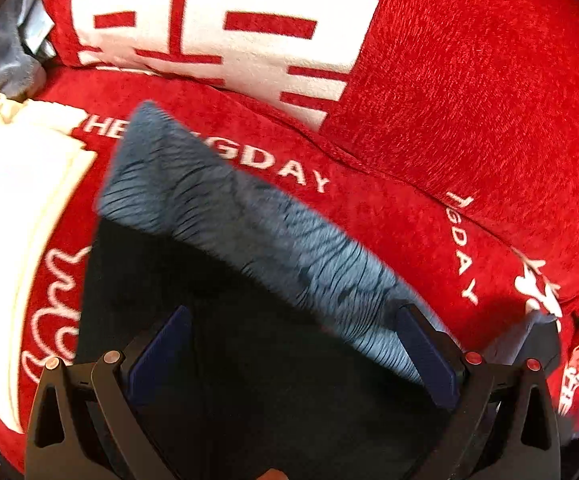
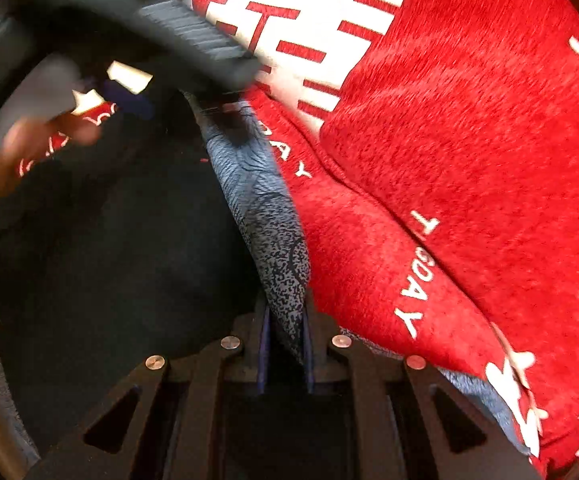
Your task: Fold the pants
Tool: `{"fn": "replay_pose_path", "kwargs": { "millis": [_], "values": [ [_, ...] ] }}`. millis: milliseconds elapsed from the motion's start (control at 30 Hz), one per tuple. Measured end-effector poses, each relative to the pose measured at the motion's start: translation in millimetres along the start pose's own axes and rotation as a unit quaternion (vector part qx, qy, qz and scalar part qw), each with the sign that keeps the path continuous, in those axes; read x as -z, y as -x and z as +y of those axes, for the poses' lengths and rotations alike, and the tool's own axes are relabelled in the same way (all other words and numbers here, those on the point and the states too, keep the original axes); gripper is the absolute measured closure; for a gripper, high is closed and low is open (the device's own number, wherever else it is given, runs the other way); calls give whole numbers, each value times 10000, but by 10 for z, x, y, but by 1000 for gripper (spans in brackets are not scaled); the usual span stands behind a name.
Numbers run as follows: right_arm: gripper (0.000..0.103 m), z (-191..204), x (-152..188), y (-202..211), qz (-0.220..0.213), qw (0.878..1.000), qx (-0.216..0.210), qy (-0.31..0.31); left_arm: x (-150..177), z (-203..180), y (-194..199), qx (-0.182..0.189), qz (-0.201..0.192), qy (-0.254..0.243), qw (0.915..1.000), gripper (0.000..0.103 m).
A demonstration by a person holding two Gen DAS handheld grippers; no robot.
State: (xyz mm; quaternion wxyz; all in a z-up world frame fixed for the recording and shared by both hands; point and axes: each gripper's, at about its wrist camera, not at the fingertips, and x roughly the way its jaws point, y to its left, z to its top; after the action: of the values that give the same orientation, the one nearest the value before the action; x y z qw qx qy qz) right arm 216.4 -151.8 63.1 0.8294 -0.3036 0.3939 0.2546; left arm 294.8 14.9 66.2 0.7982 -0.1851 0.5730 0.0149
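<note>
Ahead of both my tongs spreads a red plush cover (image 1: 469,92), nubby like chenille, printed with big blocky white characters and white letters ending in "DAY". It bulges into a rounded cushion shape just beyond and to the right of my right tongs. To the left of my left tongs lies a heap of white cloth (image 1: 13,208), soft and folded in layers, and further off past it a bit of grey fabric (image 1: 5,60) with something silvery, too blurred to name.

The pants (image 1: 249,340) sit directly under and between my tongs: dark, nearly black outside, with a blue-grey fuzzy lining (image 1: 249,220) that shows as a ribbed, streaky band turned up along the edge.

My left tongs (image 1: 293,354) stand wide, the blue ridged pads well apart, with the dark cloth and the turned-up lining lying between them; neither pad presses on it.

My right tongs (image 2: 285,344) are drawn narrow and pinch a ridge of that speckled grey lining, which rises away from them as a standing fold.

Across the upper left of the right-hand view, my other tool and a hand (image 2: 5,160) show only as blur.
</note>
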Motion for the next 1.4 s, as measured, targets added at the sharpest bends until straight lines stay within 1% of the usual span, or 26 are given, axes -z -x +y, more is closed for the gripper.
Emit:
{"fn": "replay_pose_path", "kwargs": {
  "millis": [100, 167, 233, 267, 300, 333, 367, 433, 467, 567, 633, 667, 767, 867, 933, 1067, 1167, 1267, 1333, 1400],
  "values": [
    [88, 80, 65, 22, -36, 9997, 257, -32, -127, -90, -113, 94, 135, 160, 9997, 0],
    [88, 127, 77, 3, -75, 9991, 426, 29, -223, -119, -275, -105, 320, 268, 9991, 0],
    [88, 156, 109, 33, -86, 9987, 496, 80, -255, -95, -461, -264, 669, 411, 9966, 1],
    [88, 175, 105, 28, -93, 9985, 535, 107, -236, -76, -506, -340, 737, 464, 9956, 15],
    [88, 192, 102, 29, -94, 9983, 565, 120, -209, -63, -510, -561, 690, 461, 9950, 25],
    [88, 198, 126, 62, -100, 9982, 581, 105, -165, -58, -496, -779, 652, 382, 9941, 43],
    [88, 186, 125, 84, -113, 9983, 576, 44, -127, -58, -449, -800, 609, 291, 9945, 57],
    [89, 172, 135, 167, -156, 9982, 567, -83, -21, -30, -274, -614, 447, 206, 9969, 72],
    [90, 172, 136, 217, -181, 9981, 573, -132, 48, 4, -147, -480, 352, 211, 9980, 77],
    [93, 151, 141, 419, -271, 9971, 643, -313, 246, 104, 207, -31, 154, 278, 9995, 80],
    [93, 182, 178, 607, -358, 9960, 708, -411, 384, 143, 444, 198, 81, 295, 9993, 80],
    [93, 195, 205, 689, -401, 9955, 725, -455, 471, 159, 584, 289, 12, 224, 9993, 80],
    [93, 296, 292, 895, -456, 9944, 796, -525, 682, 192, 843, 428, -125, 44, 9990, 80],
    [93, 491, 429, 1044, -404, 9937, 881, -568, 1028, 304, 979, 537, -105, -29, 9985, 80],
    [93, 656, 537, 1102, -332, 9935, 918, -592, 1212, 362, 965, 544, -58, -24, 9985, 80],
    [93, 1076, 787, 1207, -225, 9930, 1040, -507, 1664, 594, 942, 576, 97, 36, 9983, 80],
    [93, 1373, 979, 1215, -99, 9930, 1092, -434, 1890, 744, 834, 461, 278, 59, 9985, 80],
    [93, 1639, 1127, 1113, 113, 9929, 1140, -329, 2069, 941, 697, 431, 440, 168, 9980, 80],
    [94, 1754, 1182, 1049, 231, 9934, 1085, -275, 2148, 1007, 654, 342, 415, 123, 9985, 79],
    [93, 1839, 1210, 1040, 320, 9932, 1090, -248, 2196, 1014, 658, 331, 335, -44, 9989, 79]
  ]
}}
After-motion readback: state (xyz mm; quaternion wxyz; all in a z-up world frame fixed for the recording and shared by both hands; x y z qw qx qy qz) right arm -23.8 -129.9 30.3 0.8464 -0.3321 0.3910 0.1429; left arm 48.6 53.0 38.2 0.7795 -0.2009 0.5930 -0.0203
